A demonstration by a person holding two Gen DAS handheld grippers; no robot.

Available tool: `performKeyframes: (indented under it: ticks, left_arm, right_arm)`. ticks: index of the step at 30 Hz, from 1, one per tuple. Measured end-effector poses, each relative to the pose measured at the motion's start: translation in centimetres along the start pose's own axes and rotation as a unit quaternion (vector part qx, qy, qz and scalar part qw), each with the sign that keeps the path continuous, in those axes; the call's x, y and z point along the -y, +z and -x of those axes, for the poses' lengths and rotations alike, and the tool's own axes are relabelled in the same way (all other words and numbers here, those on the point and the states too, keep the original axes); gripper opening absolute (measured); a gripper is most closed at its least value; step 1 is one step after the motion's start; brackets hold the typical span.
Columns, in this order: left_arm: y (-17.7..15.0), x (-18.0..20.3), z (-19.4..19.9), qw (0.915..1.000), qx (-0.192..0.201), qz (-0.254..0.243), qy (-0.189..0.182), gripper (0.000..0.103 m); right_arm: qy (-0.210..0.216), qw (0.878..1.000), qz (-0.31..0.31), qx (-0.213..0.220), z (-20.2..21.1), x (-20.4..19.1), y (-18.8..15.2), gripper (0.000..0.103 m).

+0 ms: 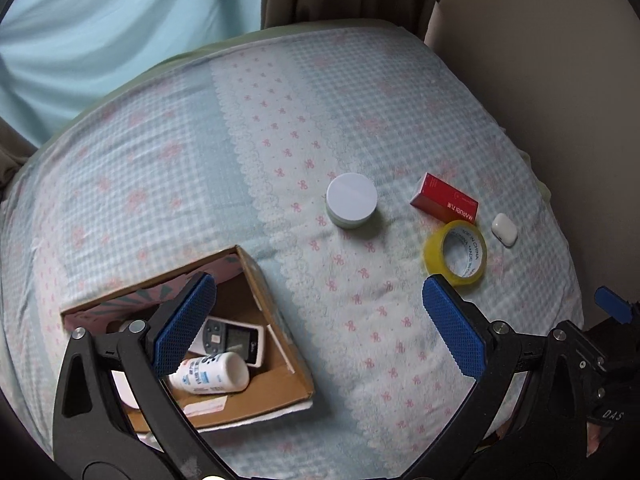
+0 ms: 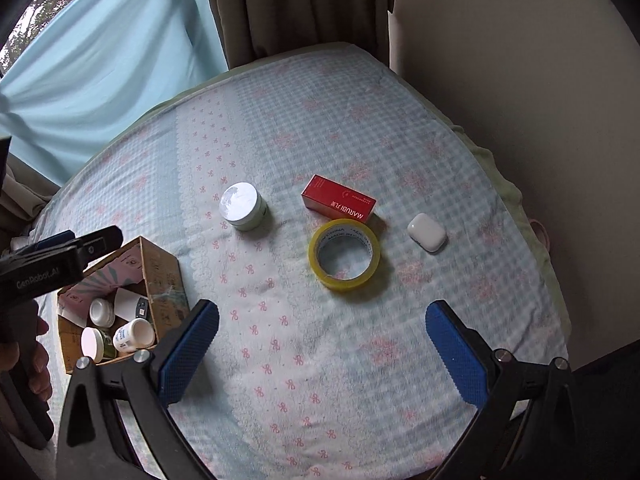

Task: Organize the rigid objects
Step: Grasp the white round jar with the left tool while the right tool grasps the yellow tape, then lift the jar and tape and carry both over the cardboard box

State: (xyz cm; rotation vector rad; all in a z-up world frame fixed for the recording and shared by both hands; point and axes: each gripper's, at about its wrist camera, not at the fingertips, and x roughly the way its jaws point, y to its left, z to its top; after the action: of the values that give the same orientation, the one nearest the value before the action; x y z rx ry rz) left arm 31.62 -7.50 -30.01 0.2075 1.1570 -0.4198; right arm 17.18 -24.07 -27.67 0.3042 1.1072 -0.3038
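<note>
1. Behind the bed hung a pale blue curtain, and the checked bedsheet with pink bows served as the work surface.
2. At about 8 o'clock in the right wrist view stood the cardboard box, which already held a white bottle, a remote control and some small jars.
3. Four things lay outside the box: the white jar near 11 o'clock, the red carton at 12 o'clock, the tape roll touching that carton, and the white earbud case at 1 o'clock.
4. The left gripper hung partly over the box, its fingers spread apart and empty.
5. The right gripper was released too, hovering near the tape roll and holding nothing.
6. I judged the task about half finished; four objects remained to be packed.
</note>
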Motion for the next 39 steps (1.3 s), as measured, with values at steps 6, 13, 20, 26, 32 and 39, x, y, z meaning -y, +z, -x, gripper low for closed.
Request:
performKeyframes:
  ticks: [6, 13, 20, 26, 32, 39]
  left_arm:
    - [1.3, 3.7, -9.7, 1.0000, -0.004, -0.004, 0.007, 0.103]
    - [0.6, 4.6, -17.9, 0.9986, 0.007, 0.034, 0.039, 0.103]
    - [1.2, 4.2, -22.9, 0.9961, 0.030, 0.055, 0.063, 0.103]
    - [1.8, 4.7, -24.3, 0.9950, 0.065, 0.023, 0.072, 0.103]
    - [2.1, 5.1, -24.4, 0.9949, 0.073, 0.003, 0.070, 0.098]
    - [1.5, 5.6, -23.7, 0.9950, 0.084, -0.017, 0.050, 0.074]
  right_arm:
    - [-0.008, 0.999, 0.014, 0.045, -6.7, 2.1, -0.8, 0.103]
    - [-0.005, 0.998, 0.006, 0.058, -14.4, 3.4, -2.5, 0.103]
    - [0.018, 0.997, 0.012, 0.075, -19.9, 4.3, -2.9, 0.103]
    - [0.038, 0.995, 0.010, 0.088, -21.1, 3.8, -2.9, 0.103]
    - [0.020, 0.993, 0.046, 0.106, -21.3, 3.2, -3.7, 0.103]
    - [0.002, 0.991, 0.060, 0.122, -22.5, 2.8, -2.7, 0.103]
